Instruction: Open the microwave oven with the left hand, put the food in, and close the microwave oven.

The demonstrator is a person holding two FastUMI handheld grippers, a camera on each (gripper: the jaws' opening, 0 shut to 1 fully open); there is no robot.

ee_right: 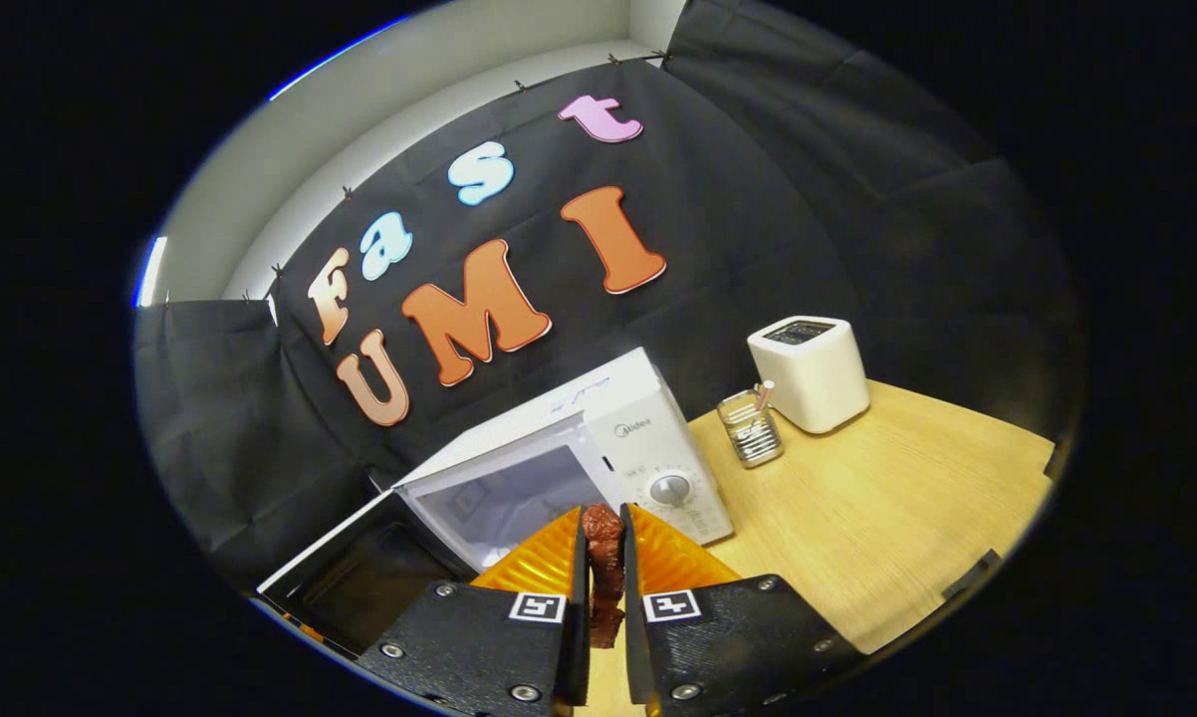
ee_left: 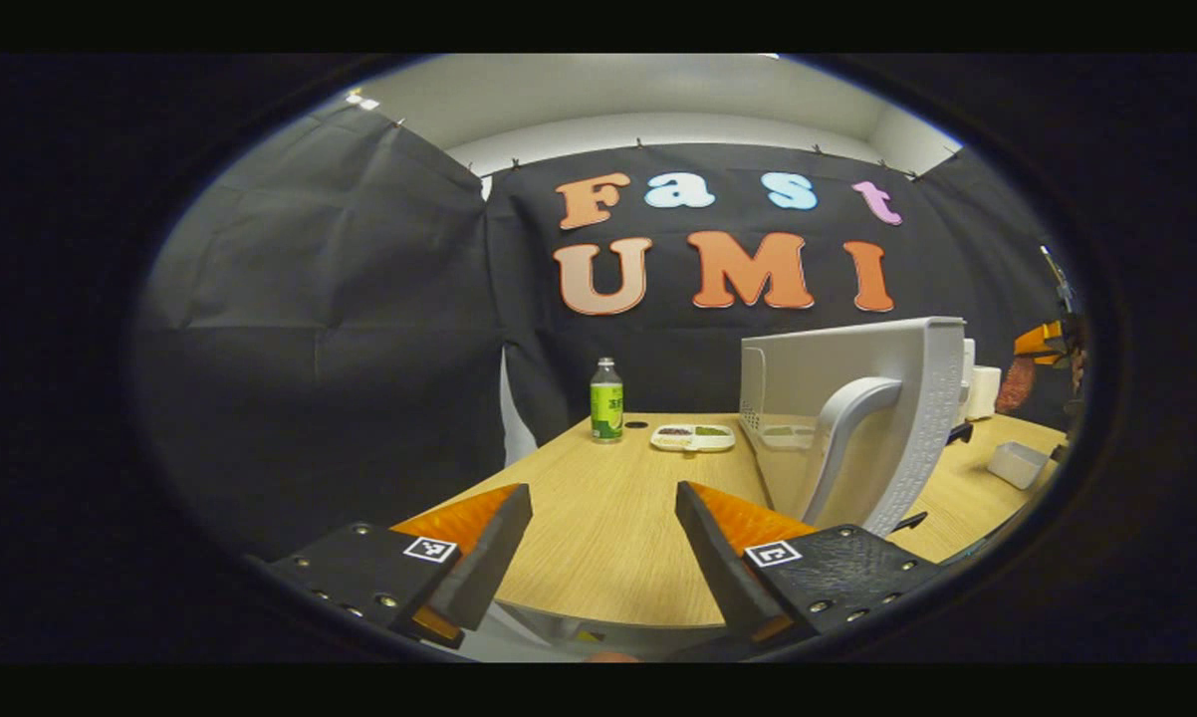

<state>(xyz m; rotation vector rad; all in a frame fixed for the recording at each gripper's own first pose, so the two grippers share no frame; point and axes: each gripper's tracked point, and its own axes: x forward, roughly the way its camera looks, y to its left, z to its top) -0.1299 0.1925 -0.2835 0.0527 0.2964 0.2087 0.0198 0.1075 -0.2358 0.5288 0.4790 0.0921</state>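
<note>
**Food held before the open microwave**

In the right gripper view, the right gripper (ee_right: 604,543) was seen with both fingers pressed against a dark reddish piece of food (ee_right: 603,568), which was clamped upright between them. Just beyond it stood the white microwave oven (ee_right: 648,448), its cavity exposed and its door (ee_right: 345,578) swung wide open to the left. On the wooden table (ee_right: 887,518), a small glass container (ee_right: 750,428) and a white toaster (ee_right: 811,371) were placed to the right of the oven.

In the left gripper view, the left gripper (ee_left: 603,518) was held with its fingers spread apart and nothing between them. The open door (ee_left: 857,418) was seen edge-on near it. Farther back, a green-labelled bottle (ee_left: 606,400) and a divided tray (ee_left: 693,437) were set on the table.
</note>
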